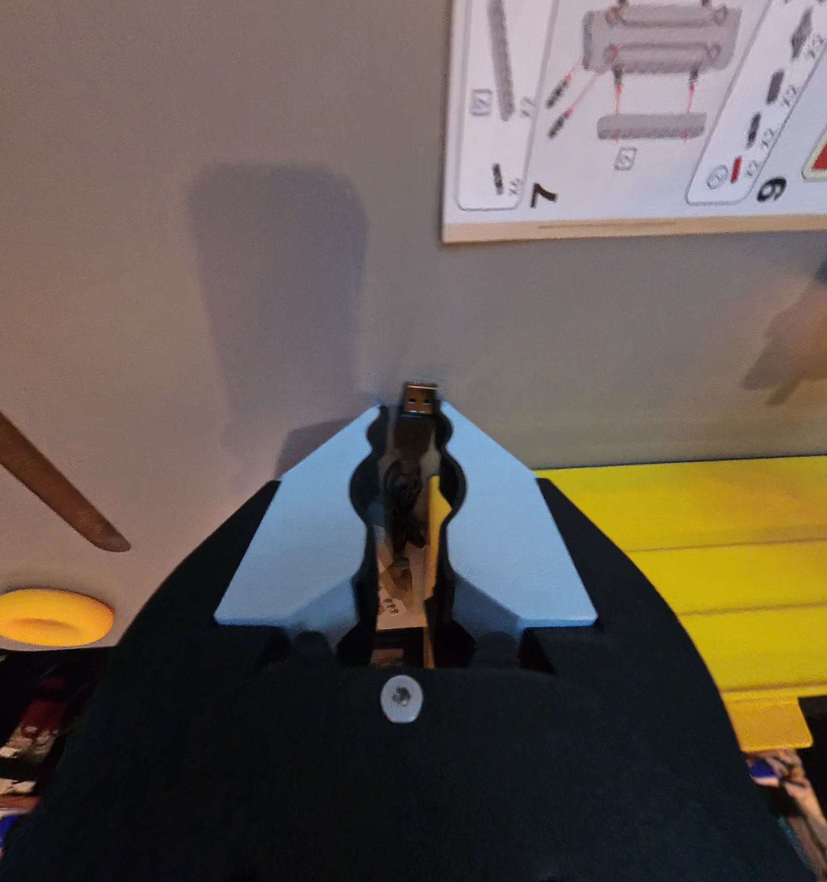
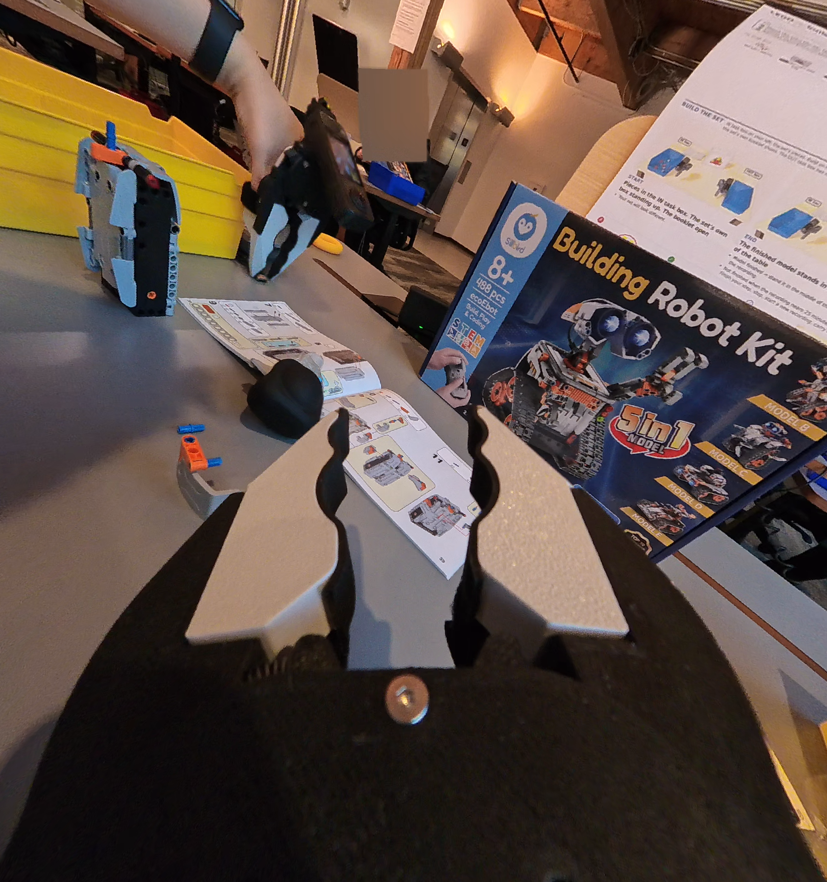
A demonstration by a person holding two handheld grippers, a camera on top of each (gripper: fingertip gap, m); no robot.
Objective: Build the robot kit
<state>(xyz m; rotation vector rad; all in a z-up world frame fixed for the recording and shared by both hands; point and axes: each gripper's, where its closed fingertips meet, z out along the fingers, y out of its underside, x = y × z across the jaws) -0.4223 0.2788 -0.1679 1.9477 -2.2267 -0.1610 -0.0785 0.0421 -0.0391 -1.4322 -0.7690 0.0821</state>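
My left gripper is shut on a black USB plug whose metal end sticks out past the fingertips; its black cable bunches between the jaws. It hangs over the grey table, near an open instruction booklet. In the right wrist view the left gripper points down beside a partly built grey and black model. My right gripper is open and empty, above the table's near side, with the booklet showing between its jaws.
A black lump lies on the booklet. A blue pin, an orange piece and a grey piece lie left of my right gripper. The kit box stands on the right. A yellow tray sits at the back. There is about 45 cm between the tips of the two grippers. To reach the black lump in a straight line is about 12 cm for my right fingers, about 30 cm for my left.
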